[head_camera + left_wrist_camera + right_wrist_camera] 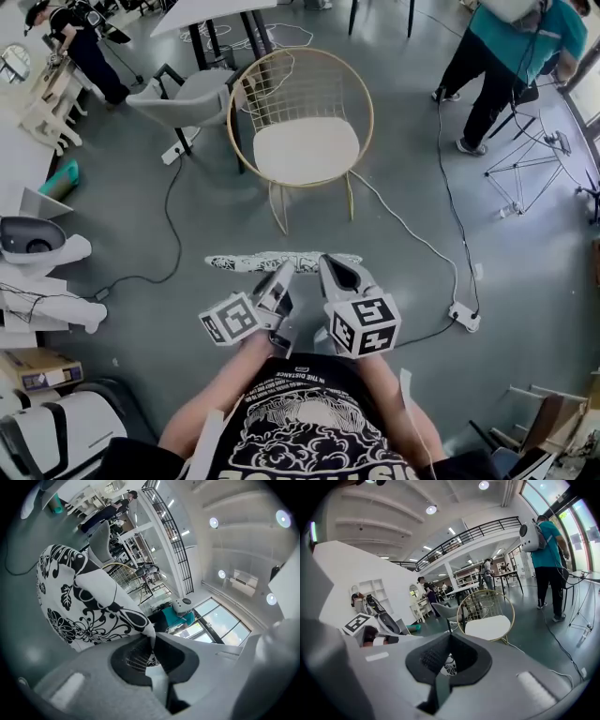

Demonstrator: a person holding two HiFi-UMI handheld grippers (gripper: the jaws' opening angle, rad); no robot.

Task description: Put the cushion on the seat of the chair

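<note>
Cushion (242, 262), near edge in left hand-held gripper (280, 276) and right hand-held gripper (332, 269)

Chair (302, 94) — thin wire frame of gold-toned metal with a light sheen; seat (307, 150) white, smooth, matt.
Cushion (281, 261), in front of the chair — printed cloth, matt.
Floor (187, 216) around the chair: grey, smooth, dull gloss.
Left gripper (279, 277), right gripper (335, 272), nearer than the chair: matt grey plastic, ribbed black pads (430, 658).
</note>
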